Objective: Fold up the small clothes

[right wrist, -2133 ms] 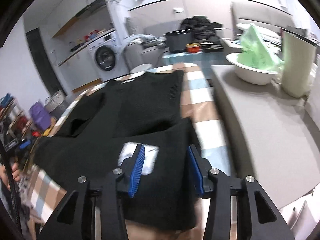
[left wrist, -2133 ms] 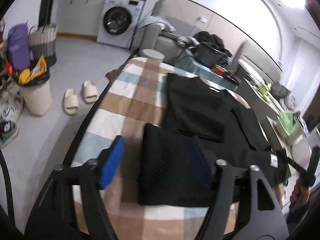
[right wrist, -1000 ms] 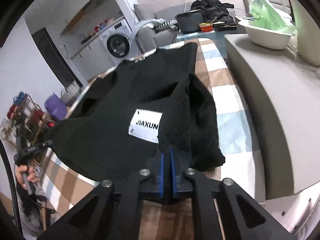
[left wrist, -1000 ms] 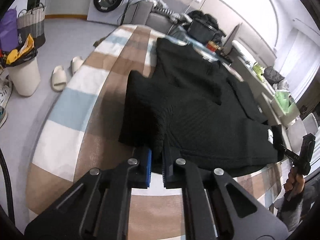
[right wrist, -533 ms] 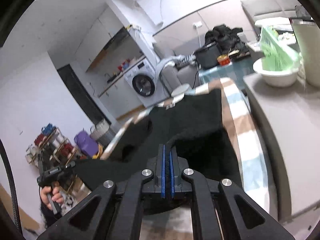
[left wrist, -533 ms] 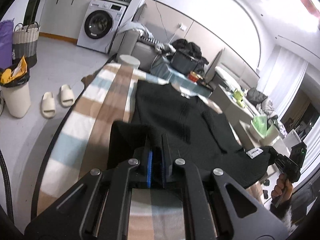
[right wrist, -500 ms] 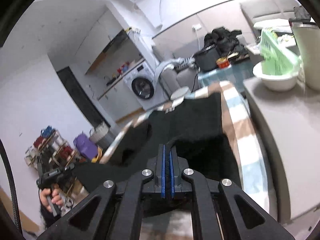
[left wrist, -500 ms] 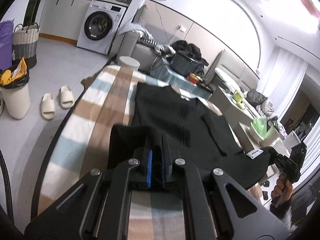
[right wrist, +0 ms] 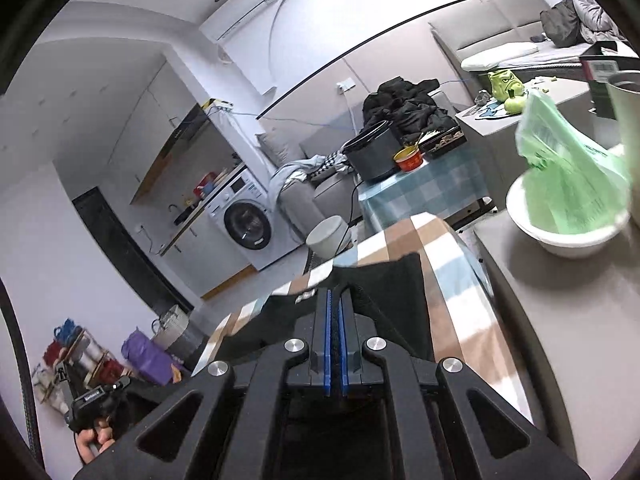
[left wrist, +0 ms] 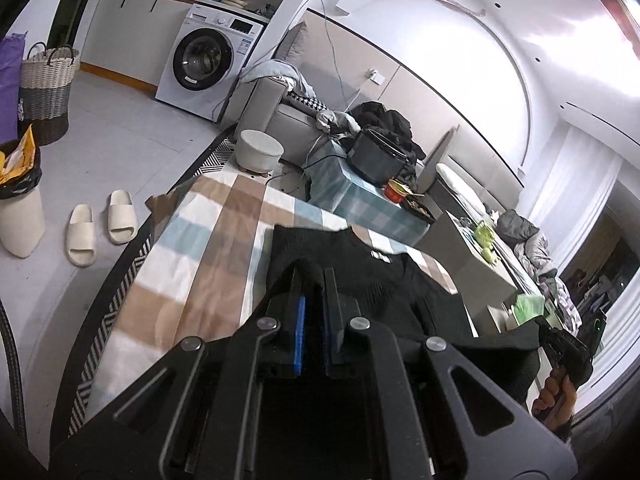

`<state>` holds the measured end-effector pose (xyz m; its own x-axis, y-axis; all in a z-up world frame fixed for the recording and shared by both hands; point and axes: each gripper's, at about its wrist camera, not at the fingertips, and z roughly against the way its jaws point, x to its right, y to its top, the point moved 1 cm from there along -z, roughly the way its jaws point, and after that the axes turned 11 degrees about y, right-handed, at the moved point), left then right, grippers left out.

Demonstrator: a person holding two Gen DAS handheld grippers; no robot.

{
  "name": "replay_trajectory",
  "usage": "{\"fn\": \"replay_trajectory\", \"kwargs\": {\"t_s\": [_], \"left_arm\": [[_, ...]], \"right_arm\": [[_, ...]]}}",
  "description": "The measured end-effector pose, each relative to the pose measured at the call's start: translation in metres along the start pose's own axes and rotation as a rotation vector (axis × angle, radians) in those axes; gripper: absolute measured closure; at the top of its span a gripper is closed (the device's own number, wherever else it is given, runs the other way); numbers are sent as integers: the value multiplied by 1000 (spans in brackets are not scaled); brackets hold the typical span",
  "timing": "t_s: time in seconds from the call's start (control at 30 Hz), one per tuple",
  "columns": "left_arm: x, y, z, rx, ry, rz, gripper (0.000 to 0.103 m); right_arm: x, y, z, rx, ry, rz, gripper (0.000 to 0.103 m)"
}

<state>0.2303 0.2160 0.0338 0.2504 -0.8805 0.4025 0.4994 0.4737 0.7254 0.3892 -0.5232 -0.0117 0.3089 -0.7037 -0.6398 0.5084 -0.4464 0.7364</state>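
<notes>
While both grippers are clamping the same black sweater (left wrist: 384, 292), the left gripper (left wrist: 315, 280) is pinching a fold of the knit between its blue pads (left wrist: 299, 334), jaws nearly together, with the fabric bunching over the fingertips and hiding them. The rest of the sweater is lying ahead of and to the right of this gripper on the checked blanket (left wrist: 216, 248), white neck label facing up at the far end. Off to its right, the garment's raised edge is stretching toward the right gripper (left wrist: 560, 344), which is sitting in a hand (left wrist: 554, 400) at the frame's edge. In the right wrist view the right gripper (right wrist: 335, 294) is also clenching black knit between its blue pads (right wrist: 329, 340), jaws almost touching, and the sweater (right wrist: 396, 292) is spreading ahead of it and down to its left over the blanket (right wrist: 452, 280). Low and far to its left, a hand (right wrist: 94, 438) is gripping the left gripper (right wrist: 96, 396). Beyond the left gripper a white stool (left wrist: 258, 150) is standing just past the blanket's far end, with a washing machine (left wrist: 208, 60) further back and slippers (left wrist: 102, 226) on the floor to its left. To the right of the right gripper a white bowl (right wrist: 568, 236) with a green bag (right wrist: 568, 176) is sitting on a grey counter (right wrist: 568, 320).
</notes>
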Motion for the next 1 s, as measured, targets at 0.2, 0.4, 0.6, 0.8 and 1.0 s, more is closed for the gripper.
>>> {"fn": "replay_trajectory", "kwargs": {"t_s": [0.2, 0.4, 0.6, 0.8, 1.0], "left_arm": [[8, 35, -58, -29, 22, 19, 99], [16, 69, -125, -56, 43, 29, 99], [23, 90, -190, -82, 59, 33, 99], [14, 65, -244, -183, 194, -3, 71], [-5, 30, -228, -211, 240, -34, 50]], "right_arm": [[6, 32, -46, 10, -29, -26, 100], [30, 54, -97, 3, -87, -77, 100], [55, 63, -139, 2, -156, -105, 100], [88, 60, -167, -108, -247, -189, 58], [79, 41, -149, -205, -280, -69, 57]]}}
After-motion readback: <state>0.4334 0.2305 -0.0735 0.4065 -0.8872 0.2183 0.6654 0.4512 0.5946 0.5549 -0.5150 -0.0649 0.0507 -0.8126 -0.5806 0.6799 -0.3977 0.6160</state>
